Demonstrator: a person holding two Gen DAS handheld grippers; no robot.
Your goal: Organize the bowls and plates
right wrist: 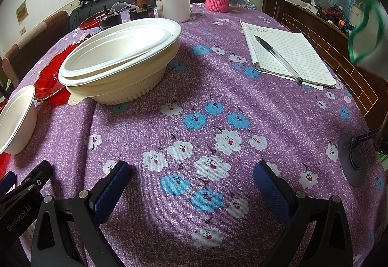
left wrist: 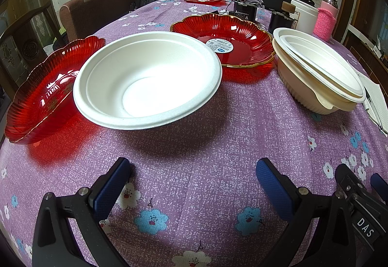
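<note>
left wrist view: plain white bowl sits upright, empty.

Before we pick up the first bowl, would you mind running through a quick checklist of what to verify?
1. Left gripper open and empty: ok, jaws wide apart over the cloth.
2. Right gripper open and empty: ok.
3. White bowl free to grasp: ok, upright and empty, though its rim overlaps the left red plate in view; contact cannot tell.
4. Bowl stack seated squarely: not ok, the upper white bowl sits tilted in the cream one.
5. Middle red plate empty: ok, only a sticker inside.
6. Notebook and pen clear of the stack: ok, apart to its right.
</note>
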